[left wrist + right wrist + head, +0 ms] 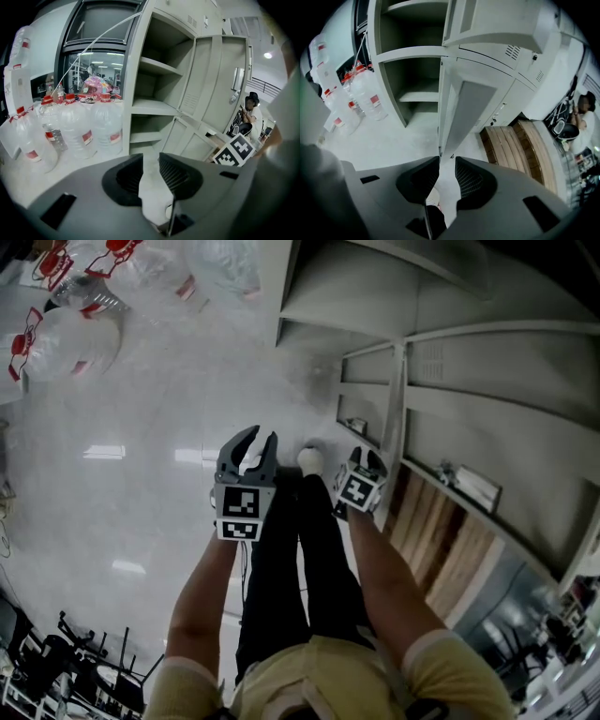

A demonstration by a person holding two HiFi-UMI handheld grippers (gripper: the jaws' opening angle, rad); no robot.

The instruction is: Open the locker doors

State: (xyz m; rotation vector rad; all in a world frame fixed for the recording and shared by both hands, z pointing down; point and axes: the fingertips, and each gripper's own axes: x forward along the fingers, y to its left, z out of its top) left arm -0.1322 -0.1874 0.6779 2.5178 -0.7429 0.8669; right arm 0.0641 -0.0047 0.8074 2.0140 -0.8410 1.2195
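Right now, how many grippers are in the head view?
2. The left gripper is over the floor, left of the person's legs; the right gripper is right of them, beside the lockers.

A locker room: grey metal lockers (417, 51), wooden bench (518, 145), water bottles (368, 96).

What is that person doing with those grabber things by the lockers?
A person stands at the grey lockers with a hand-held gripper in each hand. The left hand-held gripper and the right hand-held gripper both have jaws apart, holding nothing. Several locker doors already hang open. Big water bottles sit beside the lockers.
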